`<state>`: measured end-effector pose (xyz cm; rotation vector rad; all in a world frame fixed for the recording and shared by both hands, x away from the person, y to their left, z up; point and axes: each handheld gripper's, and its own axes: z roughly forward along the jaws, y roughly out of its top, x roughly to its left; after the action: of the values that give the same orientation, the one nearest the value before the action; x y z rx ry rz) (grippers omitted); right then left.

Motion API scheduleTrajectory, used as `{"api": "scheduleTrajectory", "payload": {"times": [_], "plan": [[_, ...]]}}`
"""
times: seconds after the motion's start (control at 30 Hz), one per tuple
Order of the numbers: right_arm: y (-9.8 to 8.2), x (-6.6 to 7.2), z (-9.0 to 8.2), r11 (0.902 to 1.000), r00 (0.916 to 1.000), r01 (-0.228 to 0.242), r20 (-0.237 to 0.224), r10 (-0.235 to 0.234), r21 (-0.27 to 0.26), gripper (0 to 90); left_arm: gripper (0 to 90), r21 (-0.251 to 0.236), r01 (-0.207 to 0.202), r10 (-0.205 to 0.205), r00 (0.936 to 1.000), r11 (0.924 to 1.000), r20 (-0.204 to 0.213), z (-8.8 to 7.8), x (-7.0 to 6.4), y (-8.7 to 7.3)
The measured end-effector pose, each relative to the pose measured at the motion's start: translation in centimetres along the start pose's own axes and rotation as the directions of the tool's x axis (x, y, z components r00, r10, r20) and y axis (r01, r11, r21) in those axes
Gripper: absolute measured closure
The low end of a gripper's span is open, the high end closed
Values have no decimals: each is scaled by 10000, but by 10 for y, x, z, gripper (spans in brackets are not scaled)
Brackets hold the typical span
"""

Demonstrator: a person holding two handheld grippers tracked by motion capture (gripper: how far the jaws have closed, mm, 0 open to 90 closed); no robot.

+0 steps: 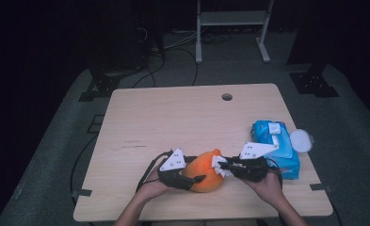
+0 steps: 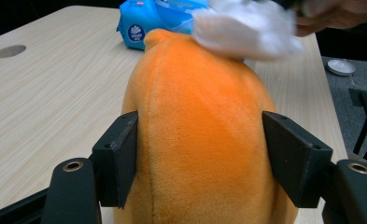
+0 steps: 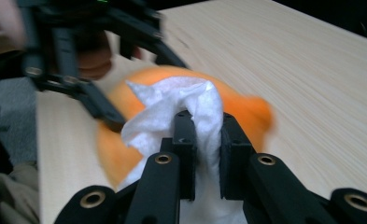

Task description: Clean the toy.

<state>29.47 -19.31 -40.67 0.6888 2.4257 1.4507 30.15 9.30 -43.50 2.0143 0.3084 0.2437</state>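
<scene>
Nearest the high view's camera, the person's two hands hold the grippers over the near edge of the counter (image 1: 140, 117). Between them lies an orange plush toy (image 1: 204, 175), clamped at its sides by the left gripper (image 1: 194, 180), whose pads (image 2: 118, 156) press into the fur. The right gripper (image 1: 223, 165) has its jaws pinched together on a white wet wipe (image 3: 172, 116), pressed on the toy's top. The step in hand looks like wiping the toy clean while it is held steady. Next, I judge, the wipe should be drawn along the fur with the clamp kept firm. The toy's long axis runs away from the left gripper, its narrow tip (image 2: 158, 35) pointing toward the blue wipes pack (image 1: 276, 146).
</scene>
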Motion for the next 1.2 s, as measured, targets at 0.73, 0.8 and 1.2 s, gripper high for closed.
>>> {"api": "scheduleTrajectory", "payload": {"times": [0.73,0.8,1.2], "plan": [[-4,-4,-2,9962,9970,-766,-153,761,-416,789,292,147,353,-356,9991,9993,211,5,-3,-1],[-6,-12,-5,9932,9947,-1018,105,1026,-556,789,297,217,-145,138,9994,9997,326,6,-8,0],[-3,-5,-4,9941,9963,-853,-106,848,-667,788,276,201,-489,481,9981,9986,393,8,-14,0]]}}
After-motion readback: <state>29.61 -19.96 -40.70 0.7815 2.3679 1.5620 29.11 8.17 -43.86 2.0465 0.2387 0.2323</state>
